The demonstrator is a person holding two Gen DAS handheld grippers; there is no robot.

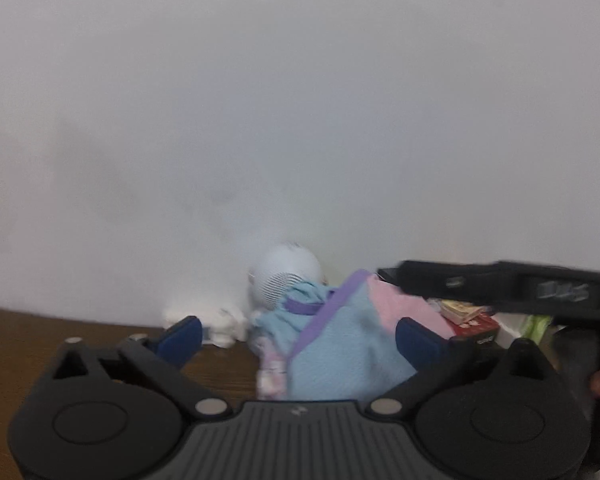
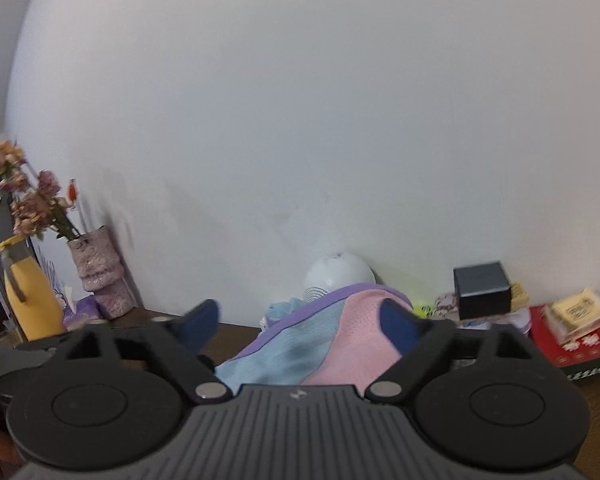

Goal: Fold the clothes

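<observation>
Between grasps in folding: left tongs [image 1: 298,338] and right tongs [image 2: 300,326] both spread wide, gripping nothing, above the wooden bench [image 1: 28,340], blue-pink garment [image 2: 300,344] bunched ahead near the wall; next, probably closing on a purple-trimmed edge.

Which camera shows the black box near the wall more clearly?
The right wrist view shows the black box best: whole, unobstructed, standing on clutter beside the wall. In the left wrist view I cannot find it; the right tool crosses that area.
</observation>
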